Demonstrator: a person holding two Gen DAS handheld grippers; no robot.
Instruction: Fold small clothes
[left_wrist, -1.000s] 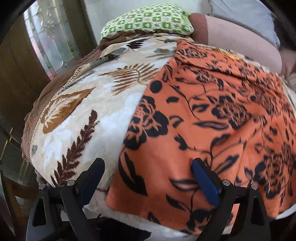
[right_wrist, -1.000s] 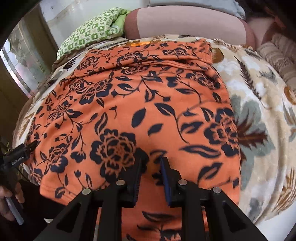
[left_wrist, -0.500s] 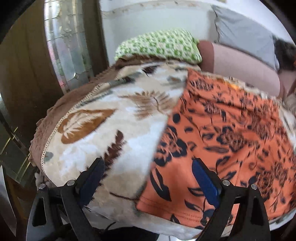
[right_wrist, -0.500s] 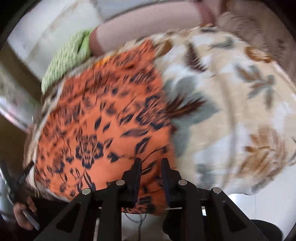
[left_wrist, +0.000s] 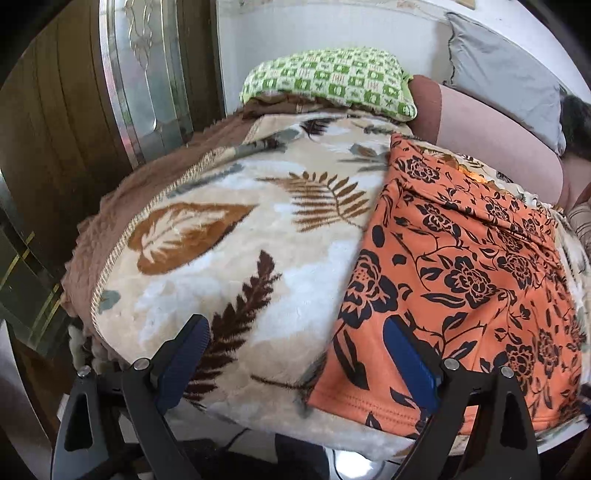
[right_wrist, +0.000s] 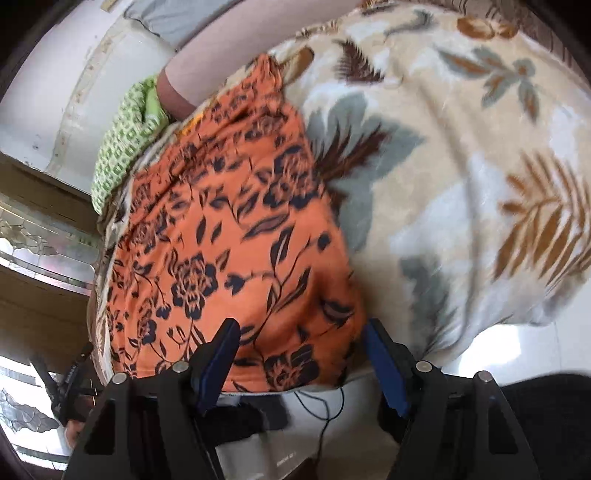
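Garment: orange floral garment (left_wrist: 461, 280) lies flat on the leaf-print blanket (left_wrist: 236, 258), long axis running away.
Left gripper (left_wrist: 295, 354): released, straddling its near left corner.
Right gripper (right_wrist: 303, 354): just opened, empty, over near right corner.

The left claw (left_wrist: 295, 356) tilts downward with its jaws spread wide and nothing held between them. The right claw (right_wrist: 301, 356) also tilts downward, rolled to one side; its jaws have just been opening and now grip nothing.
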